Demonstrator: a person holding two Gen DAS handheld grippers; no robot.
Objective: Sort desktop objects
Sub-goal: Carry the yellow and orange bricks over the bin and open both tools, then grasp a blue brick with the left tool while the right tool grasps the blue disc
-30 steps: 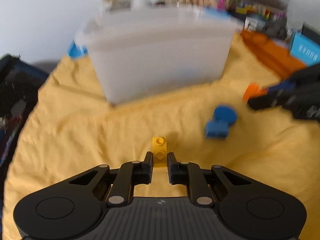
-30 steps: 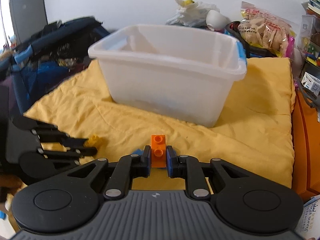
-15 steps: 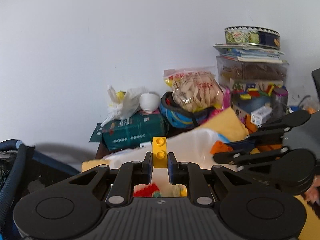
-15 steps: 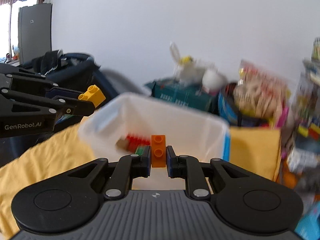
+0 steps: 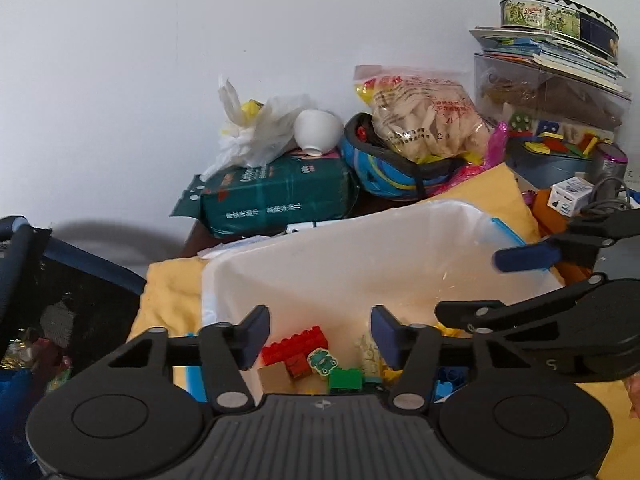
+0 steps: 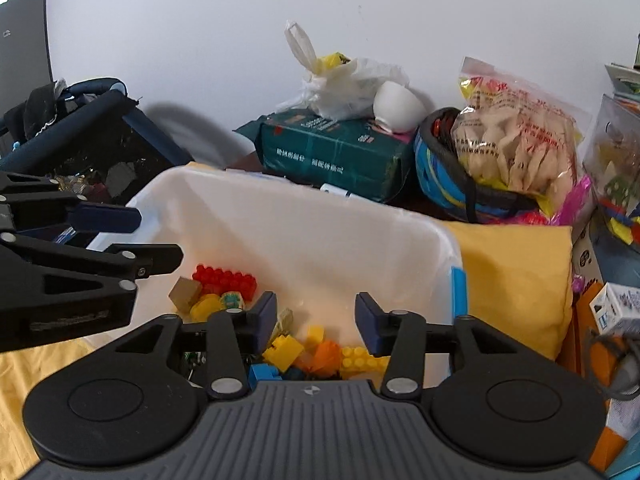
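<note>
A white translucent plastic bin (image 5: 360,248) (image 6: 304,232) stands on a yellow cloth and holds several toy bricks: a red one (image 5: 296,346) (image 6: 224,278), a green one (image 5: 346,378), yellow ones (image 6: 282,348) and an orange one (image 6: 326,354). My left gripper (image 5: 318,336) is open and empty above the bin's near left side. My right gripper (image 6: 316,318) is open and empty above the bin's near right side. Each gripper shows in the other's view, the right one (image 5: 520,260) and the left one (image 6: 132,236).
Behind the bin lie a green package (image 5: 272,200), a white plastic bag (image 5: 256,128), a white bowl (image 6: 396,108), a blue helmet (image 5: 392,172) with a snack bag (image 5: 424,116), and stacked boxes with a round tin (image 5: 556,12). A dark stroller (image 6: 80,132) stands at the left.
Both grippers rose from the cloth to above the bin, then opened. The yellow brick left the left gripper and the orange brick left the right gripper.
</note>
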